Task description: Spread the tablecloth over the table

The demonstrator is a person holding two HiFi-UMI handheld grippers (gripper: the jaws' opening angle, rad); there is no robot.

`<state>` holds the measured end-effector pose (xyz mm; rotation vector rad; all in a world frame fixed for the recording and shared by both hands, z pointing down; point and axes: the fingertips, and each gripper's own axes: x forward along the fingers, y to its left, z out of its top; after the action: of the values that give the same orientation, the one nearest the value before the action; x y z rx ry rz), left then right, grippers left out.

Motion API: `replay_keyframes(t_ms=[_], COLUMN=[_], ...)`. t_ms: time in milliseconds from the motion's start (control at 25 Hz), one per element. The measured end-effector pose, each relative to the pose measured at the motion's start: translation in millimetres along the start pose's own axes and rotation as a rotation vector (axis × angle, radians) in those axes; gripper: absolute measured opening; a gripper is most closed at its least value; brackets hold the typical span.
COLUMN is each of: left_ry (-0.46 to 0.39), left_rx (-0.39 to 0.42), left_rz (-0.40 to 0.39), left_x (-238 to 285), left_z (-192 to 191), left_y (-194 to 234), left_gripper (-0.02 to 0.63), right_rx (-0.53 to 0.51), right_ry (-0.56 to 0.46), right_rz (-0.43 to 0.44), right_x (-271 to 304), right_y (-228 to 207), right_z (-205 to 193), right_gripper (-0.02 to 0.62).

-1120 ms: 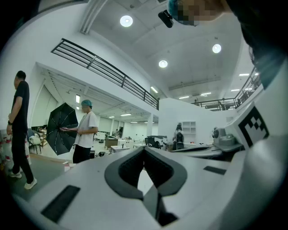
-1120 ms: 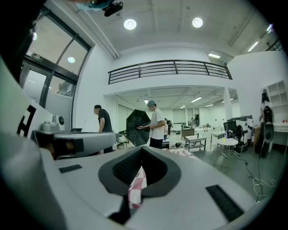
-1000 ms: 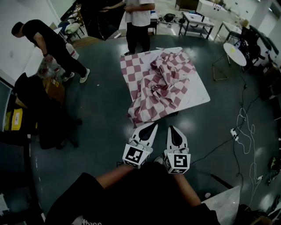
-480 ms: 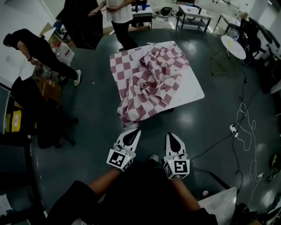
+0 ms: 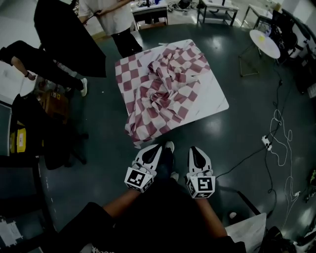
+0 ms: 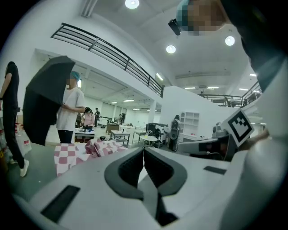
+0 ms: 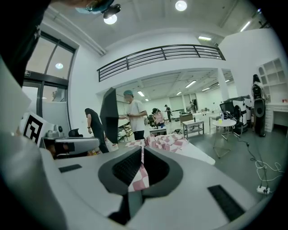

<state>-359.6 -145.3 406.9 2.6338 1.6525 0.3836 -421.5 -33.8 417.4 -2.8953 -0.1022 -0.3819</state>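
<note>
Item under inspection: tablecloth (image 5: 165, 89), red and white check. It lies on the white square desk (image 5: 216, 101) in the middle of the dark floor (image 5: 98, 148). It is not laid flat. The bulk is crumpled in a heap across the centre and far part of the top. One portion lies flatter at the far-left corner, and a fold hangs over the near-left edge. The right side and near-right corner of the desk are bare.

Left tool (image 5: 157, 147): jaws together, tips meeting, nothing held. It is low in front of the person, just short of the hanging fold and not in contact with it.

Right tool (image 5: 193, 148): jaws together, nothing held. In its own view the check pattern shows through the hollow behind the closed tips. The head view places this tool clear of the cloth, near the desk's near edge. The two tools are side by side, with the person's shoe (image 5: 169, 146) on the floor between them.

Surroundings: on the far left a person in a white shirt (image 5: 106, 10) holds a black umbrella (image 5: 69, 37). A second person in black (image 5: 29, 54) bends over at the left edge. A small round table (image 5: 264, 42) stands far right. Loose cables (image 5: 279, 143) trail over the floor on the right.
</note>
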Motion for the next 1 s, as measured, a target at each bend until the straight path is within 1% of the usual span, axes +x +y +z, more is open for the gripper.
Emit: replay_keyframes(t_ms=[200, 280, 440, 600, 800, 1000], left_ry=[0.014, 0.015, -0.003, 0.023, 0.027, 0.062], left_rx=[-0.013, -0.02, -0.044, -0.058, -0.065, -0.063], left_rz=[-0.044, -0.06, -0.08, -0.074, -0.051, -0.004], left_x=[63.8, 94.8, 146.2, 183.4, 213.2, 231.9], left_z=[-7.2, -10.2, -3.3, -3.4, -7.6, -19.5], left_y=[22.5, 38.2, 64.2, 93.4, 118.8, 137.1], left_gripper=[0.017, 0.017, 0.017, 0.017, 0.017, 0.017], right_rx=[0.022, 0.006, -0.048, -0.054, -0.036, -0.065], right_ry=[0.043, 0.068, 0.124, 0.141, 0.211, 0.261], right_rz=[0.015, 0.022, 0.044, 0.036, 0.039, 0.077], right_x=[59.2, 89.7, 142.6, 189.0, 233.1, 273.4], right_y=[-26.2, -36.5, -59.3, -80.5, -101.0, -115.5], right_z=[9.5, 13.5, 25.7, 32.7, 11.3, -5.9], right_gripper=[0.018, 0.018, 0.018, 0.018, 0.018, 0.018])
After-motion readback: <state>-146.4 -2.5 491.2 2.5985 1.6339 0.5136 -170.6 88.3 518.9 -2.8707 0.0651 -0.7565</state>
